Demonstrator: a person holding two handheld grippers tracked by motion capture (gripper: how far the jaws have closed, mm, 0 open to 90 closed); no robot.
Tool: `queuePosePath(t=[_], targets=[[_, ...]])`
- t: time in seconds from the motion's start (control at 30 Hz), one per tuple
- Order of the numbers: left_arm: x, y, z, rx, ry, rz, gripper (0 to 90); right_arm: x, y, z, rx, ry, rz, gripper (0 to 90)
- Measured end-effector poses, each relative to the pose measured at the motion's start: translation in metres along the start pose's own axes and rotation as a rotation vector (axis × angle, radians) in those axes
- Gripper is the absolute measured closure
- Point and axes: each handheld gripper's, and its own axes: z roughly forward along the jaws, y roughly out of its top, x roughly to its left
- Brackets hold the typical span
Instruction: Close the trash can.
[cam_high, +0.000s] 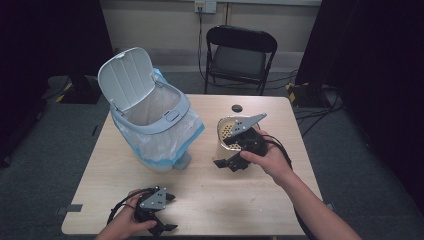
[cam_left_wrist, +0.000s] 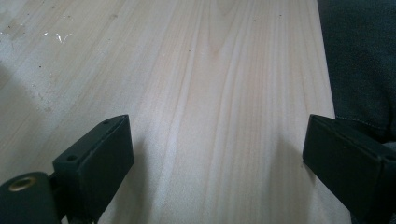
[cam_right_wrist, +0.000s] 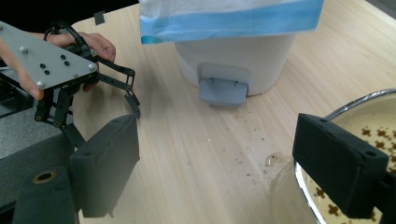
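A white pedal bin (cam_high: 150, 120) stands at the table's back left, its lid (cam_high: 127, 77) up and a clear bag with a blue edge (cam_right_wrist: 233, 18) folded over its rim. At centre right sits a metal-rimmed bowl (cam_high: 226, 129), cream inside with a brown pattern. My right gripper (cam_high: 226, 152) is at the bowl's near side and open. In the right gripper view (cam_right_wrist: 215, 158) one jaw hangs over the bowl's rim (cam_right_wrist: 355, 103) and the other stands well outside it, with no pad pressing. My left gripper (cam_high: 170, 212) rests open near the front edge, over bare wood (cam_left_wrist: 217, 158).
The bin's grey pedal (cam_right_wrist: 223, 88) faces the table's front. Crumbs (cam_right_wrist: 252, 158) lie on the wood between bin and bowl. A small black disc (cam_high: 236, 108) lies near the back edge. A black folding chair (cam_high: 240, 55) stands behind the table (cam_high: 210, 200).
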Motion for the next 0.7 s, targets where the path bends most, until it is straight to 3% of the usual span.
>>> queuePosePath(t=[0.7], targets=[[0.0,0.0,0.0,-0.001,-0.001,-0.002,8.2,0.0,-0.048,0.006,0.002,0.02,0.038,14.5]])
